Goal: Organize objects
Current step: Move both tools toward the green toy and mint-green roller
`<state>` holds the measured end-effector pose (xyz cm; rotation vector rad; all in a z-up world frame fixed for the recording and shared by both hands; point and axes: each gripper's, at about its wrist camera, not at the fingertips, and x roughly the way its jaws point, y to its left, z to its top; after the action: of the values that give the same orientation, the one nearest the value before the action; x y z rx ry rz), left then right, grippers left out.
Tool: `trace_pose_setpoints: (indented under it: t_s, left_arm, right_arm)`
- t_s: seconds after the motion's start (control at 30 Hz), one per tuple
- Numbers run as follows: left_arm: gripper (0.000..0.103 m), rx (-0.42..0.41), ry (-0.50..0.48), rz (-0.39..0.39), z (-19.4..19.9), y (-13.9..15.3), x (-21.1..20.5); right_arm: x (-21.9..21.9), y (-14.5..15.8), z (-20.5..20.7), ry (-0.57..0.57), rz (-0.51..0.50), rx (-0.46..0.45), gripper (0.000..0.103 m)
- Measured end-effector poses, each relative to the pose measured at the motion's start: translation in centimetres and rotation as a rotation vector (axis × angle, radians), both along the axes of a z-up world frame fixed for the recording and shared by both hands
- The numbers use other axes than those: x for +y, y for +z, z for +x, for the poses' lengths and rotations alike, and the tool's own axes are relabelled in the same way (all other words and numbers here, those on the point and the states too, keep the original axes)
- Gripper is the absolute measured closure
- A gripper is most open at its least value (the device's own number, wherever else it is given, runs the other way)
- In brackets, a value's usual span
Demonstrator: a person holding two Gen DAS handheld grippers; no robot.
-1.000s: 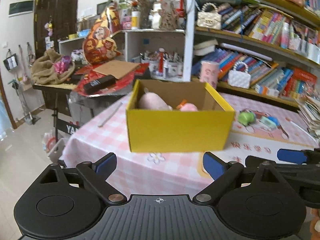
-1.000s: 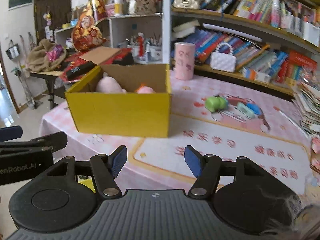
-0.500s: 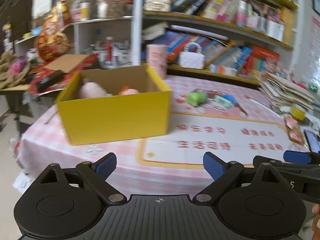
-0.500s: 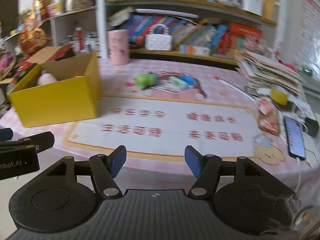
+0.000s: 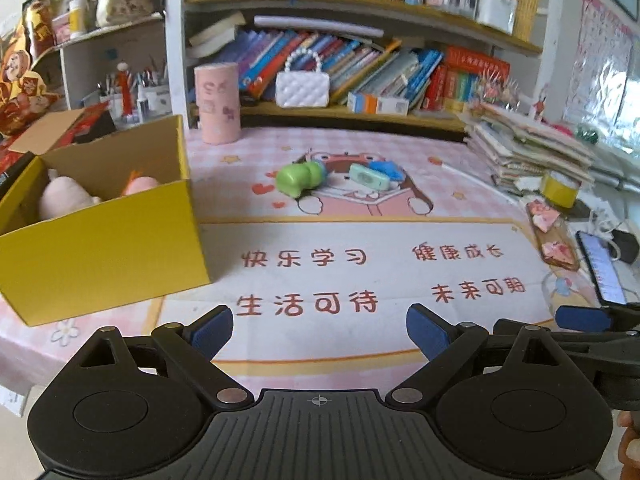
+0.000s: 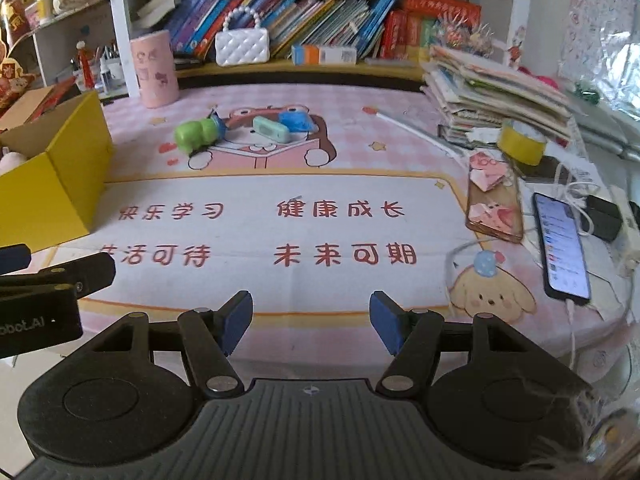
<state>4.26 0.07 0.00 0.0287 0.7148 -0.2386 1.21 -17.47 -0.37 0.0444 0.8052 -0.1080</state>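
A yellow cardboard box (image 5: 100, 256) (image 6: 52, 192) stands at the table's left with pink plush toys (image 5: 68, 200) inside. Farther back on the pink mat lie a green toy (image 5: 300, 178) (image 6: 196, 134), a mint-green case (image 5: 368, 178) (image 6: 272, 128) and a blue item (image 5: 386, 168) (image 6: 294, 120), close together. My left gripper (image 5: 320, 332) hangs open over the table's near edge, nothing between its blue pads. My right gripper (image 6: 312, 324) is open and empty too, just to its right, well short of the toys.
A pink cylinder (image 5: 218, 104) stands near the bookshelf (image 5: 360, 60). At the right are a stack of papers (image 6: 492, 96), a yellow tape roll (image 6: 520, 142), a phone (image 6: 560, 244) on a cable and a pink-patterned case (image 6: 494, 204).
Both grippers have swung rightward from facing the yellow box to facing the mat's middle. The box now sits at the left of each view. Jaws stayed open.
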Motion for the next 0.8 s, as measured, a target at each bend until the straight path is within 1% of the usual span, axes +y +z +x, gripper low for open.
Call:
trace_pose_setpoints:
  t_s: [0.13, 0.37, 0.53, 0.6, 0.7, 0.8]
  left_arm:
    - [0.008, 0.03, 0.023, 0.021, 2.6, -0.6, -1.6]
    - [0.008, 0.021, 0.074, 0.014, 6.2, -0.2, -4.0]
    - [0.008, 0.028, 0.114, 0.015, 8.2, -0.2, -5.3]
    - [0.008, 0.033, 0.126, 0.012, 9.2, -0.1, -5.7]
    - [0.008, 0.023, 0.145, 0.016, 10.9, 0.1, -6.2]
    - [0.008, 0.01, 0.171, 0.026, 12.8, 0.4, -6.5]
  right_arm:
    - [-1.3, -0.7, 2.5, 0.035, 0.018, 0.027, 0.04]
    - [-4.2, -0.6, 6.6, 0.089, 0.029, 0.019, 0.041]
    - [-5.5, -0.7, 8.9, 0.152, 0.05, 0.013, 0.041]
    - [-5.9, -0.8, 9.9, 0.177, 0.059, 0.004, 0.043]
    - [-6.3, -0.8, 11.6, 0.211, 0.067, -0.018, 0.048]
    - [-6.6, -1.0, 13.5, 0.236, 0.074, -0.036, 0.049]
